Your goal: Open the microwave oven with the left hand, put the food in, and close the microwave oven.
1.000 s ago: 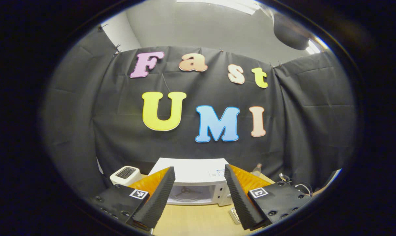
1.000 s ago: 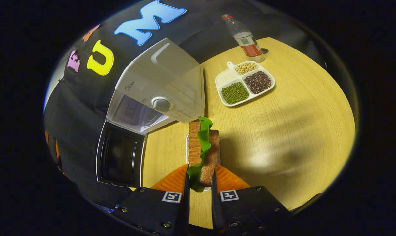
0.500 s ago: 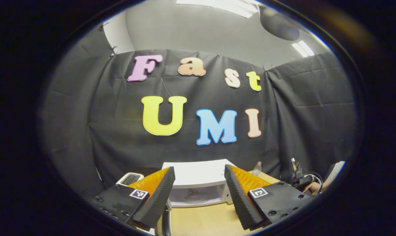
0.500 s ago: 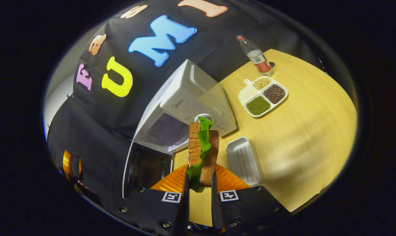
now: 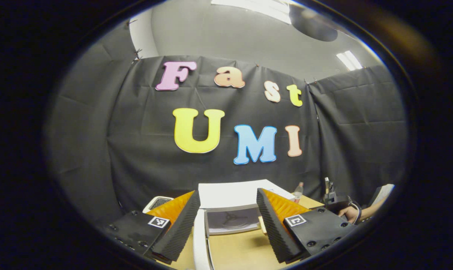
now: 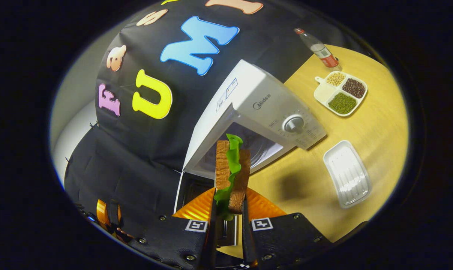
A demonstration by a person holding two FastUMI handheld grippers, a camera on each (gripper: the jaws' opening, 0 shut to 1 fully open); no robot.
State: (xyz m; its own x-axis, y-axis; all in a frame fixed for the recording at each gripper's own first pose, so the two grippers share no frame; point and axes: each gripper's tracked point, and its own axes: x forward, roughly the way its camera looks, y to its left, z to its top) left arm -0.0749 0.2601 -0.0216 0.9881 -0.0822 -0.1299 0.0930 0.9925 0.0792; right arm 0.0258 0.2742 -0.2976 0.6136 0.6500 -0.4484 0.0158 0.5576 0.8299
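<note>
White microwave (image 6: 249, 112) stands open and empty; my right jaws clamp the sandwich (image 6: 232, 172), my left jaws gape wide, the white tray (image 6: 347, 173) lies bare.

Between the jaws in the right gripper view, the sandwich (image 6: 232, 176) is brown toasted bread with a bright green leaf down its middle. Beyond the jaws, the microwave (image 6: 264, 108) is white with a silver-grey dial (image 6: 293, 123), its open door (image 6: 196, 195) dark inside a white frame. To the right of the jaws, the table (image 6: 361, 123) is pale yellow wood grain; on it lies a white ribbed tray (image 6: 347, 173), and farther off a white divided dish (image 6: 341, 93) with green, dark purple-brown and beige grains. The bottle (image 6: 318, 47) is clear with a red cap and label.
</note>
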